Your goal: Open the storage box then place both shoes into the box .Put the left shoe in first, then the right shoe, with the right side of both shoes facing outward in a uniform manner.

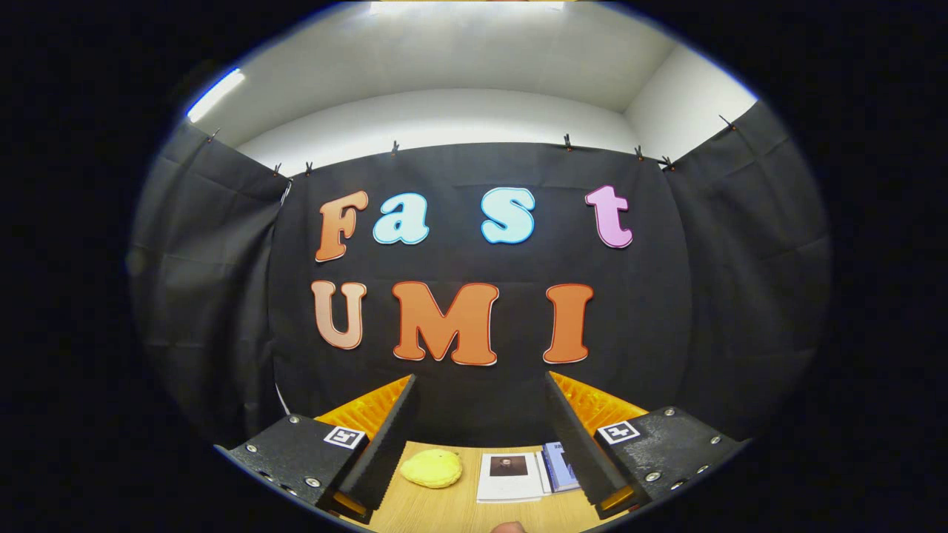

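My gripper (pixel 480 385) is held high and level, facing the black cloth wall of the booth. Its two fingers stand wide apart and open, with nothing between them. Below and between the fingers lies a strip of the wooden table (pixel 452 503). No storage box or shoe can be made out here.
A yellow soft lump (pixel 432 468) lies on the table beside the left finger. A white leaflet with a dark picture (pixel 509 476) and a blue booklet (pixel 560 466) lie near the right finger. A fingertip (pixel 509 527) shows at the table's near edge.
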A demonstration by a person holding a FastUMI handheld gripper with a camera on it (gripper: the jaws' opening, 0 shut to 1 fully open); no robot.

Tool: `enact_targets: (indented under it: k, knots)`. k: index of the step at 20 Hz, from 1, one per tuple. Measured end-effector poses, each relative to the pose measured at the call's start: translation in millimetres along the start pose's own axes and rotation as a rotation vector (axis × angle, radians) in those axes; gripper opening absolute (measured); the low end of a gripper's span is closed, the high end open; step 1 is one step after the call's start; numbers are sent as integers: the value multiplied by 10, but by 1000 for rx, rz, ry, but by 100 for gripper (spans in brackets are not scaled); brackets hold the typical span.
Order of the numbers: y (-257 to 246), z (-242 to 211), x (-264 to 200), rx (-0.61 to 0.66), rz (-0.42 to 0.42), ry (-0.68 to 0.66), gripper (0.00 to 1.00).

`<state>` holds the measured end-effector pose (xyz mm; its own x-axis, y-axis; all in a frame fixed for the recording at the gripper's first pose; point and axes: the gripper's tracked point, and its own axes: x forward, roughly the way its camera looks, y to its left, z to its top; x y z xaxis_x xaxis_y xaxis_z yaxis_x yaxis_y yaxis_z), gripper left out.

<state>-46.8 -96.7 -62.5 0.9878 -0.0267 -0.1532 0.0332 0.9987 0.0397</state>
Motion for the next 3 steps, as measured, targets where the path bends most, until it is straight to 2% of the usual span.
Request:
enact_targets:
  k: [3]
  knots:
    - [18, 42, 14, -22, 9, -23, 98]
